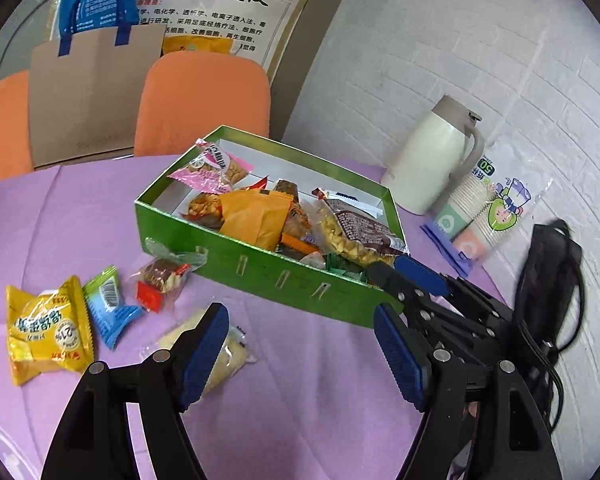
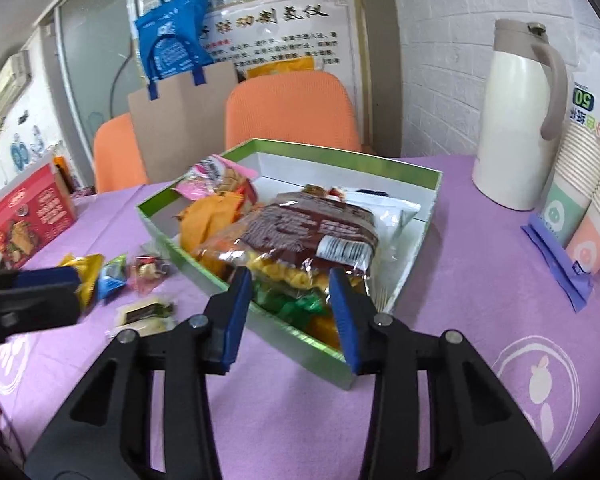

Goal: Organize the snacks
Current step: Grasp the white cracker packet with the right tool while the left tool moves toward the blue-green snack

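Both tongs gape empty: right tongs (image 2: 290,312) over the green box (image 2: 300,344), left tongs (image 1: 300,344) beside it.

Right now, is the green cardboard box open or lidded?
Open. The green cardboard box has no lid; its white inside and piled snack packets, including a brown-labelled clear bag, show from above.

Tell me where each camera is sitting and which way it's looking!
Left wrist view: rides the left gripper, looking down past its open blue-padded fingers at the purple tablecloth, loose snack packets and the green cardboard snack box; the right gripper shows too.
Right wrist view: rides the right gripper, open over the box's near corner, facing the clear brown-labelled snack bag; the left gripper pokes in at the left.
Both share the box, orange chairs and cream thermos jug.
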Available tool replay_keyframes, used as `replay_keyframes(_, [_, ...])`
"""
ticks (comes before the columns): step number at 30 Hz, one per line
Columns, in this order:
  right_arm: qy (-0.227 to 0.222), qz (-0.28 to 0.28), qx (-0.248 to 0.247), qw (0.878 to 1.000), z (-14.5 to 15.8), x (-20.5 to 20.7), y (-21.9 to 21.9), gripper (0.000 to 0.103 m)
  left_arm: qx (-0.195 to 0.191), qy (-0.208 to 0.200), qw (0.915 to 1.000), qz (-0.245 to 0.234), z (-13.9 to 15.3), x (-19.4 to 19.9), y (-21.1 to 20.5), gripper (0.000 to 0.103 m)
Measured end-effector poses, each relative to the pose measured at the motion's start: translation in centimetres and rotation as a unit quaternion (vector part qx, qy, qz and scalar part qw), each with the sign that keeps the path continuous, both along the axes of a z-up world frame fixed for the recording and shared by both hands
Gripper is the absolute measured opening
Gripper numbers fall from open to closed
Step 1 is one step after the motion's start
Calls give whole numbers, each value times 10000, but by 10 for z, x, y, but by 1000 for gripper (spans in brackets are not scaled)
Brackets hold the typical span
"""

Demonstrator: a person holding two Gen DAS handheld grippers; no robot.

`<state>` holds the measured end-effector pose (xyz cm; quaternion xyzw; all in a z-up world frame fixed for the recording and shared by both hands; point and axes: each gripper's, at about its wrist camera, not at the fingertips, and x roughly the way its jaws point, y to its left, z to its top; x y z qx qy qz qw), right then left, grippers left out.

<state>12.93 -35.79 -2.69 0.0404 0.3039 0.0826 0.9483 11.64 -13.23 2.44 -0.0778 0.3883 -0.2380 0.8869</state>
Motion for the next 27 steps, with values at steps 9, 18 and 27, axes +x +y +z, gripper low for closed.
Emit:
replay_keyframes(9, [-281, 525, 250, 9979, 9, -39, 18, 88, -101, -20, 9986, 521, -16, -32, 59, 79])
replay_keyframes(18, [85, 1409, 150, 9899, -11, -57, 65, 102, -251, 318, 9942, 1000, -52, -58, 110, 80])
replay_keyframes(27, [566, 2037, -466, 9763, -32, -37, 117, 102, -335, 508, 9925, 1059, -68, -63, 129, 80])
